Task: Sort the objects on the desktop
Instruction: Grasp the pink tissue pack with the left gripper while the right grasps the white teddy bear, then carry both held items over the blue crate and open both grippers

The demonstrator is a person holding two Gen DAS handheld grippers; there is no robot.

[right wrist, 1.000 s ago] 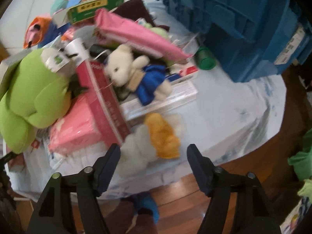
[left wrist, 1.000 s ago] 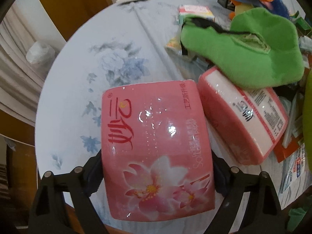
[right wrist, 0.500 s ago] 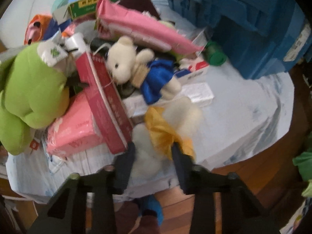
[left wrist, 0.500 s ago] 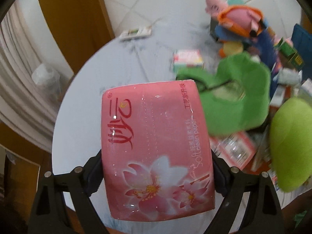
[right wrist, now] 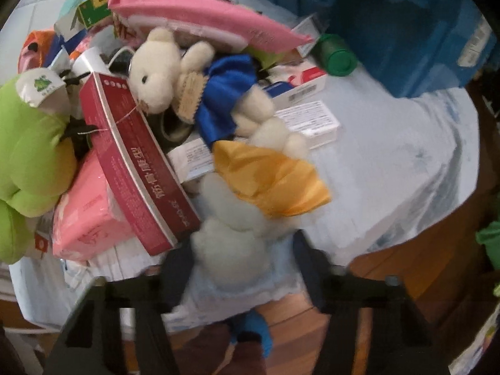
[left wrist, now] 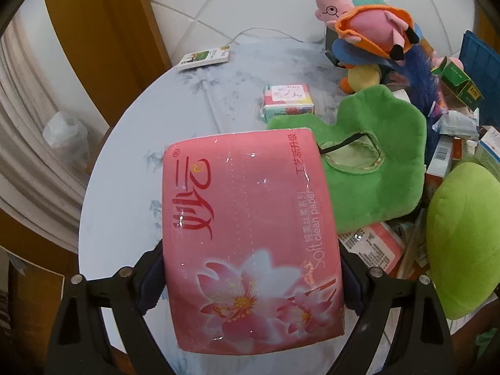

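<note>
My left gripper (left wrist: 253, 278) is shut on a pink tissue pack (left wrist: 247, 218) printed with flowers, held above the round pale-blue table (left wrist: 131, 187). In the right wrist view a white plush toy (right wrist: 231, 234) wearing a yellow cloth (right wrist: 275, 181) lies at the table's near edge. My right gripper (right wrist: 242, 265) straddles its body. Its jaws are opening, with the plush between them and its fluff brushing both fingers. Behind it lie a cream bear in blue (right wrist: 175, 72) and a dark red box (right wrist: 140, 168).
A blue crate (right wrist: 406, 25) stands at the back right, a green bottle (right wrist: 337, 56) beside it. A lime plush (right wrist: 28, 156), pink packs and boxes crowd the left. The left wrist view shows a green plush cushion (left wrist: 375, 162), a pig plush (left wrist: 368, 25) and a small tissue pack (left wrist: 287, 100).
The left gripper has risen with the pink pack, away from the second pink pack. The right gripper sank onto the white plush, pinched in narrow, then widened again.
</note>
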